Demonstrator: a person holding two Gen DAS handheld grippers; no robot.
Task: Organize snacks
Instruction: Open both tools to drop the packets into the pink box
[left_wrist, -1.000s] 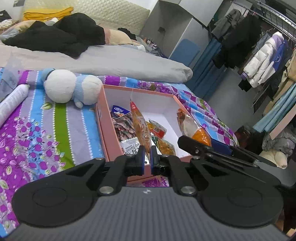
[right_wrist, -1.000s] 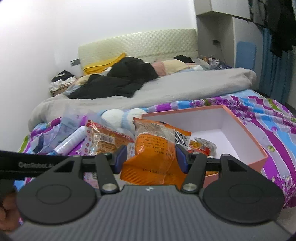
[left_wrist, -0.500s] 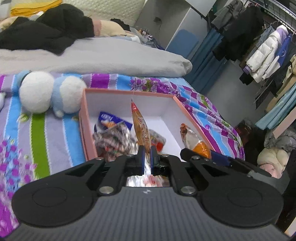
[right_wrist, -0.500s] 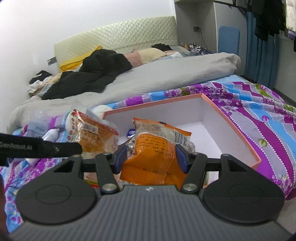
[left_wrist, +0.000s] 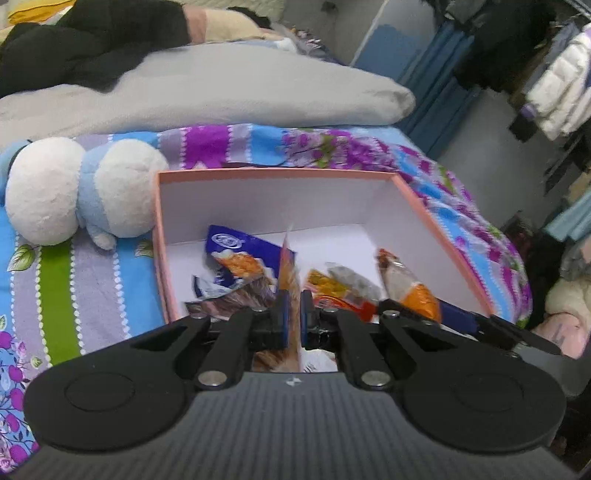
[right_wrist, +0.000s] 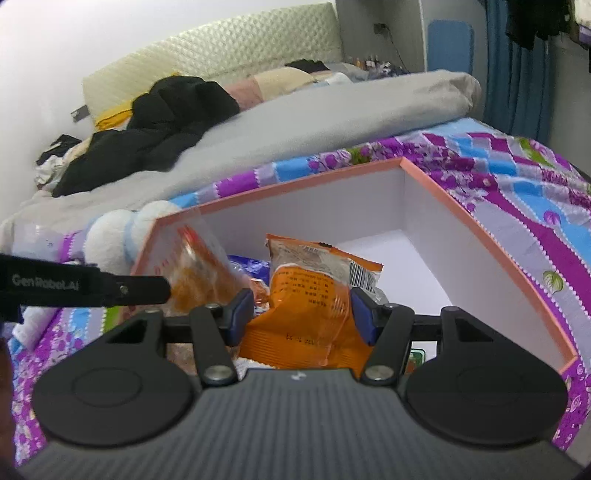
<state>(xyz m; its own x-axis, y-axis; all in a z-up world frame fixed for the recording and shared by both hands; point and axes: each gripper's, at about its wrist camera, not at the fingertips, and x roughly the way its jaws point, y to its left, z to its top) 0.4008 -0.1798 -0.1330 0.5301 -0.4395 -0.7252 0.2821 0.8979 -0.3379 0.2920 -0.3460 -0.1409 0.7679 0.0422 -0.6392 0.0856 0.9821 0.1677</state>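
Probably the main danger is that both packets are let go at the same time over the pink box (left_wrist: 443, 225) and land on top of the snacks already there, so the pile becomes untidy or one packet slides over the low front wall onto the bed. The thin packet (left_wrist: 286, 266) can also slip, because the left gripper (left_wrist: 291, 317) holds only its narrow edge; its fingers are pressed almost together on this edge, and the packet stands upright above the middle of the box. The right gripper (right_wrist: 301, 314) has its fingers spread wider, one on each side of the orange packet (right_wrist: 314, 295), which fills the gap between them and hangs over the near part of the box. A blue packet (left_wrist: 240, 251) lies inside, near the left wall.
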